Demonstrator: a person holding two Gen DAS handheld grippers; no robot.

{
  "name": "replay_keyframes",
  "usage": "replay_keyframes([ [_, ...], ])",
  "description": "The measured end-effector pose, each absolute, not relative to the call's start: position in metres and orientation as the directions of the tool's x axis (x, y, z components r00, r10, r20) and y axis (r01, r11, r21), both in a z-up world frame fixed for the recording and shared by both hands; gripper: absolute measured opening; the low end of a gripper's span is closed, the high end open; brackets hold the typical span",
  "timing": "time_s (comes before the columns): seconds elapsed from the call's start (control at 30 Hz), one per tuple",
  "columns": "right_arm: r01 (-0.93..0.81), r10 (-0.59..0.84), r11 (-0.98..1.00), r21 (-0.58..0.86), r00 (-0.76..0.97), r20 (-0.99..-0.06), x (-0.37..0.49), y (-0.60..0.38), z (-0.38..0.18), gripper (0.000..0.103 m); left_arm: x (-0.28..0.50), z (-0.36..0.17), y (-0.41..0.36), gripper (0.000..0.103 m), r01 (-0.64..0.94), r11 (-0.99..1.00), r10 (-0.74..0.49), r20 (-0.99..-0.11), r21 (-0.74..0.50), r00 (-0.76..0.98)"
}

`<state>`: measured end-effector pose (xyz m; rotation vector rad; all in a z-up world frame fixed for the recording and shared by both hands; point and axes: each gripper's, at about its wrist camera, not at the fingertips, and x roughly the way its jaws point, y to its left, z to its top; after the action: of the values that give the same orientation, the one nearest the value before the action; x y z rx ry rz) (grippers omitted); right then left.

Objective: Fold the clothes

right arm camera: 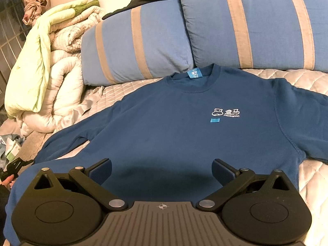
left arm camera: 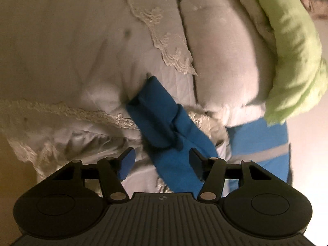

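Low in the right wrist frame, the right gripper [right arm camera: 162,172] gapes wide over a blue sweatshirt [right arm camera: 164,127] spread mid-frame, printed "盒马"; striped pillows [right arm camera: 256,20] lie behind. Left gripper [left arm camera: 162,162], half open, grips nothing; a blue sleeve [left arm camera: 162,121] lies between its fingers

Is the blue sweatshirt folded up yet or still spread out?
Spread out. The blue sweatshirt lies flat on the bed, front up, collar and logo showing, both sleeves stretched sideways.
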<state>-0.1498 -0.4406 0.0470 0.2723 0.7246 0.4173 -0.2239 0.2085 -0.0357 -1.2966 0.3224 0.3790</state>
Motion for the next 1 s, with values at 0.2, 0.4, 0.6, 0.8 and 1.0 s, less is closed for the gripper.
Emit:
replay_keyframes([
  [0.2,-0.272,0.460,0.882,0.385,0.672,-0.581,-0.149,-0.441,0.047,0.103,-0.217,-0.039,0.220,0.031,-0.443,0.144,0.114,-0.429,-0.885,0.896],
  [0.4,-0.271,0.463,0.880,0.390,0.673,-0.577,-0.149,-0.443,0.046,0.103,-0.193,0.002,0.233,0.016,-0.498,0.276,0.127,-0.482,-0.822,0.867],
  [0.6,-0.269,0.467,0.877,0.399,0.678,-0.568,-0.149,-0.444,0.046,0.103,-0.170,0.081,0.228,0.014,-0.472,0.525,0.174,-0.454,-0.708,0.874],
  [0.8,-0.268,0.474,0.870,0.413,0.683,-0.556,-0.149,-0.448,0.045,0.103,-0.143,0.145,0.191,0.014,-0.433,0.740,0.221,-0.422,-0.514,0.879],
  [1.0,-0.268,0.478,0.867,0.420,0.686,-0.549,-0.150,-0.450,0.045,0.103,-0.122,0.172,0.143,0.014,-0.385,0.845,0.230,-0.399,-0.370,0.888],
])
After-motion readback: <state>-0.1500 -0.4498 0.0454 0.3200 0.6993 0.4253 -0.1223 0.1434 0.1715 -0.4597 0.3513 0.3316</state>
